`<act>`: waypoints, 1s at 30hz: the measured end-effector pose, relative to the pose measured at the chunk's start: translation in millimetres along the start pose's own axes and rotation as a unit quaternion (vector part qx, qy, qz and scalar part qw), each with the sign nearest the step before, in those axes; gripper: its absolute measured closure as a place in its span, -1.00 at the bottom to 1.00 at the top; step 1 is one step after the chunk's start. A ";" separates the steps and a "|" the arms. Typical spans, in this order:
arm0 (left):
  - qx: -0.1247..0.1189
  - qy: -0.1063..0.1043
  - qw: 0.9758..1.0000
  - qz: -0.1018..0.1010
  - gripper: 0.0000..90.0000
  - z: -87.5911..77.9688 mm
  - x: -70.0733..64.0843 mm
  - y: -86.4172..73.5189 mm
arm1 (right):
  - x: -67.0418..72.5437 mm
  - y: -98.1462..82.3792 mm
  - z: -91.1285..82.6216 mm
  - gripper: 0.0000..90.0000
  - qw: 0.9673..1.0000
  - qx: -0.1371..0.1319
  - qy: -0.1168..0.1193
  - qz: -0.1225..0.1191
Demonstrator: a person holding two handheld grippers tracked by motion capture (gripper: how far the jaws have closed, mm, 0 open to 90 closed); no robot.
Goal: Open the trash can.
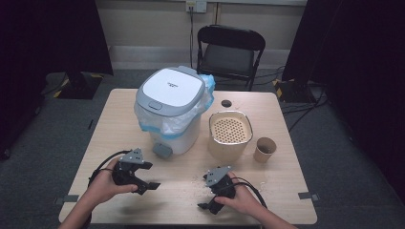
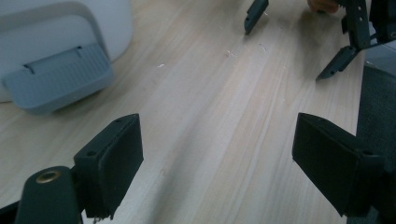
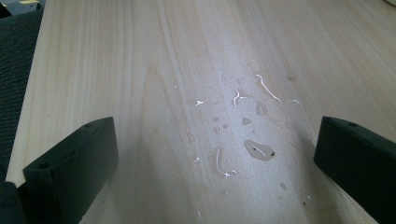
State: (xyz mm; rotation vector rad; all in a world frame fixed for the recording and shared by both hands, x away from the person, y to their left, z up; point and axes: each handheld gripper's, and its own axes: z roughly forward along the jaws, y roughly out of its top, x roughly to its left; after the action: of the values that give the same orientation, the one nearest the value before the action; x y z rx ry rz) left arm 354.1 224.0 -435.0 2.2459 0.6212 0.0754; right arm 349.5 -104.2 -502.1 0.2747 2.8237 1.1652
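My left gripper (image 1: 150,175) hovers over the front left of the wooden table (image 1: 119,119), jaws open and empty, pointing right. In the left gripper view the left gripper (image 2: 217,163) has bare wood between its pads, with the bin's grey pedal (image 2: 58,79) at the upper left and the right gripper (image 2: 292,44) farther off. My right gripper (image 1: 205,193) is held at the front right, open and empty, pointing toward the near edge. In the right gripper view the right gripper (image 3: 215,172) looks onto water drops and small crumbs (image 3: 259,149) on the tabletop.
A white pedal bin (image 1: 169,109) with a shut grey lid and a plastic liner stands mid-table. Right of it sit a beige perforated basket (image 1: 230,133), a brown paper cup (image 1: 264,149) and a small dark round thing (image 1: 226,103). A black chair (image 1: 229,52) stands behind.
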 end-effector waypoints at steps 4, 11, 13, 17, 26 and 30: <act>-0.001 0.005 1.000 -0.008 -0.64 -5.0 2.5 6.2 | -0.1 0.0 0.0 -1.00 1.000 0.000 0.000 -0.001; -0.001 0.008 1.000 -0.026 -0.61 -14.4 7.5 16.3 | 0.0 0.0 0.0 -1.00 1.000 0.000 0.000 0.000; -0.002 0.009 0.999 -0.031 -0.58 -18.5 8.2 19.6 | -0.1 0.0 0.0 -1.00 1.000 0.000 0.000 -0.001; -0.004 0.015 0.999 -0.038 -0.50 -27.6 10.1 25.5 | 0.0 0.0 0.0 -1.00 1.000 0.000 0.000 0.000; -0.004 0.030 0.998 -0.049 -0.30 -45.3 13.8 36.4 | -0.1 0.0 0.0 -1.00 1.000 0.000 0.000 -0.001; -0.002 0.029 0.998 -0.057 -0.26 -52.2 14.7 41.7 | -0.1 0.0 0.0 -1.00 1.000 0.000 0.000 -0.001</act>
State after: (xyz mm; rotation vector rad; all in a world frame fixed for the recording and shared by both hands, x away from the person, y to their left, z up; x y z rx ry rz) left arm 371.3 242.6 -371.4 2.2059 0.7781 0.0861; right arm 349.6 -104.2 -502.1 0.2728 2.8230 1.1640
